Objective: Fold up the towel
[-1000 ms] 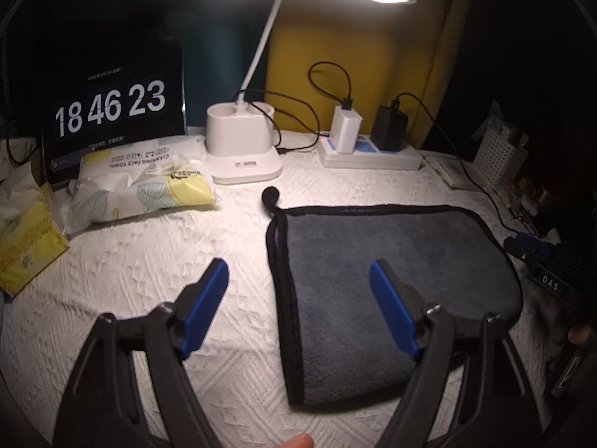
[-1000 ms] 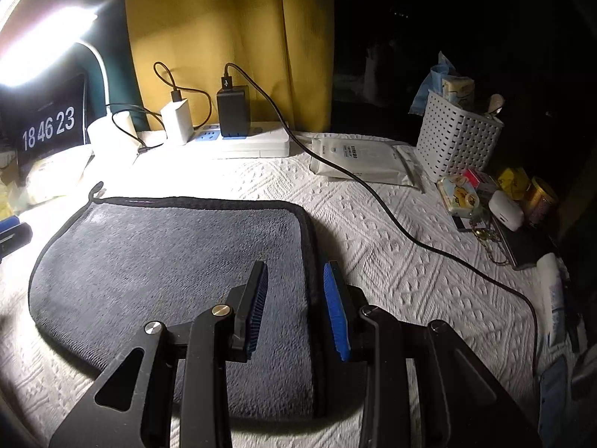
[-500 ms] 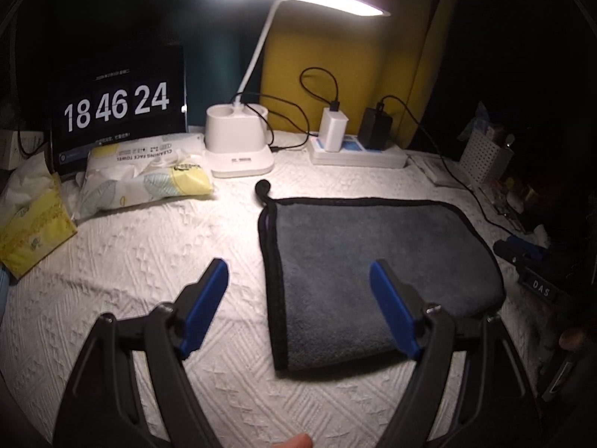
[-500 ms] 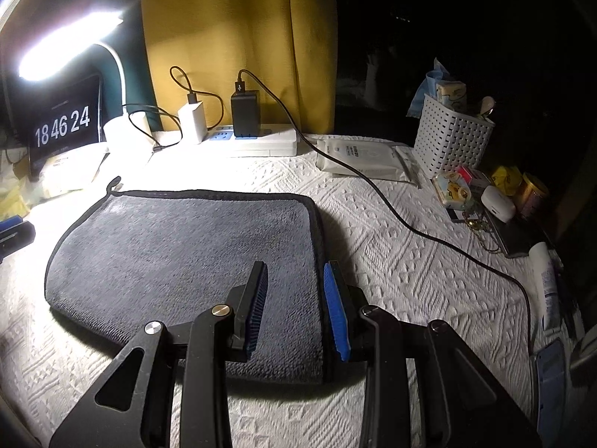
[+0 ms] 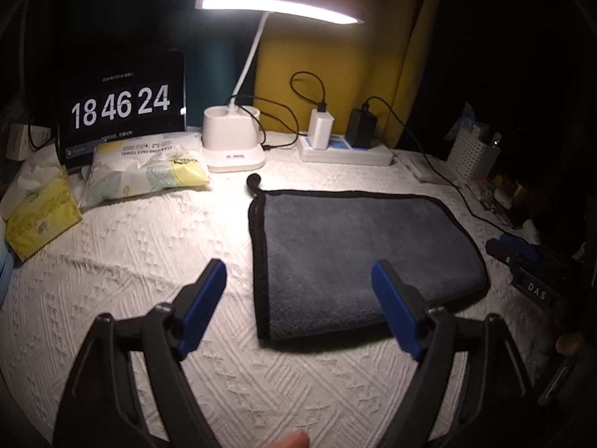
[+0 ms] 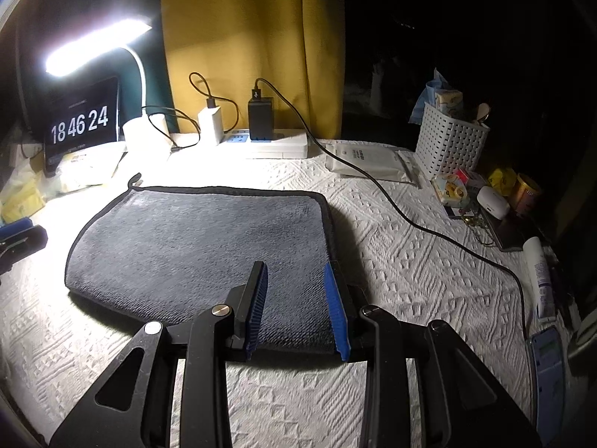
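A grey towel with black trim lies folded flat on the white textured cover; it also shows in the right wrist view. Its hanging loop sticks out at the far left corner. My left gripper is wide open and empty, held above the towel's near left corner. My right gripper is partly open and empty, above the towel's near right corner. Its tip shows at the right in the left wrist view.
A lit desk lamp, a clock screen, a wipes pack and a yellow tissue pack stand at the back left. A power strip with chargers, a black cable, a white basket and small items lie right.
Both grippers have drawn back from the towel, so it looks smaller and farther. The right gripper's jaws have opened wider. The towel has not moved.
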`<state>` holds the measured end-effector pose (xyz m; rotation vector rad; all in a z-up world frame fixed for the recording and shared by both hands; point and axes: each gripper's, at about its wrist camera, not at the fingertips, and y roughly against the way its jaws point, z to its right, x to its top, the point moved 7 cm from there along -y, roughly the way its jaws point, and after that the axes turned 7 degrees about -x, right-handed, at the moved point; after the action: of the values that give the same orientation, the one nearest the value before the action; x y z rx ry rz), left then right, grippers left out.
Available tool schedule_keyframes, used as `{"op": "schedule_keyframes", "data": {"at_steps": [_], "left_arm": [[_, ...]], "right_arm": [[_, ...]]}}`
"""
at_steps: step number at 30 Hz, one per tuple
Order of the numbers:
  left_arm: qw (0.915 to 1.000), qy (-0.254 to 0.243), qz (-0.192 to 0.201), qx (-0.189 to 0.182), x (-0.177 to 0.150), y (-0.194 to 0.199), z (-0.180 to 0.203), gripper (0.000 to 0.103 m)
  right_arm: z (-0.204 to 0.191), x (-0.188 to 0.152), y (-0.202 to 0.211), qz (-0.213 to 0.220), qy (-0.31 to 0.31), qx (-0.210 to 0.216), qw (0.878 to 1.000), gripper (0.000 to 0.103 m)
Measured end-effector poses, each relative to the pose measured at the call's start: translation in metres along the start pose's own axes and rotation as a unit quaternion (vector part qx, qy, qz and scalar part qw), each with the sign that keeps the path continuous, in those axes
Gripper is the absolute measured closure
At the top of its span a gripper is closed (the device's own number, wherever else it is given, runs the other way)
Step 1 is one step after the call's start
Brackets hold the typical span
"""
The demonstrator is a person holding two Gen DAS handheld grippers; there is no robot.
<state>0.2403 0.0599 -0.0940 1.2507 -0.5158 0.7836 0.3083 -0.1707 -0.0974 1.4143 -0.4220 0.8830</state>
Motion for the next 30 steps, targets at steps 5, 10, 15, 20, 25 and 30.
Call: {"op": "schedule_keyframes", "data": {"at_steps": [5, 10, 15, 20, 25, 30], "left_arm": [[1.0000, 0.003, 0.009, -0.001, -0.005, 0.009, 0.002, 0.013], [0.9998, -0.002, 0.014, -0.011, -0.011, 0.017, 0.009, 0.013], [0.9994, -0.008, 0.029, -0.017, -0.013, 0.029, 0.016, 0.013], [0.9988, -0.009, 0.043, -0.022, -0.015, 0.041, 0.021, 0.013], [0.9983, -0.004, 0.054, -0.022, -0.019, 0.053, 0.024, 0.013], [0.9979, -0.012, 0.060, -0.022, -0.024, 0.062, 0.032, 0.013]], "right_arm": [[-0.003, -0.001, 0.012, 0.008, 0.002, 0.002, 1.000, 0.070], [-0.005, -0.002, 0.024, 0.016, 0.004, 0.004, 1.000, 0.070], [-0.006, -0.005, 0.035, 0.022, 0.005, 0.006, 1.000, 0.070], [-0.008, -0.007, 0.048, 0.030, 0.006, 0.008, 0.999, 0.069], [-0.010, -0.010, 0.062, 0.039, 0.008, 0.009, 0.999, 0.069], [-0.010, -0.011, 0.073, 0.048, 0.012, 0.010, 0.999, 0.069]]}}
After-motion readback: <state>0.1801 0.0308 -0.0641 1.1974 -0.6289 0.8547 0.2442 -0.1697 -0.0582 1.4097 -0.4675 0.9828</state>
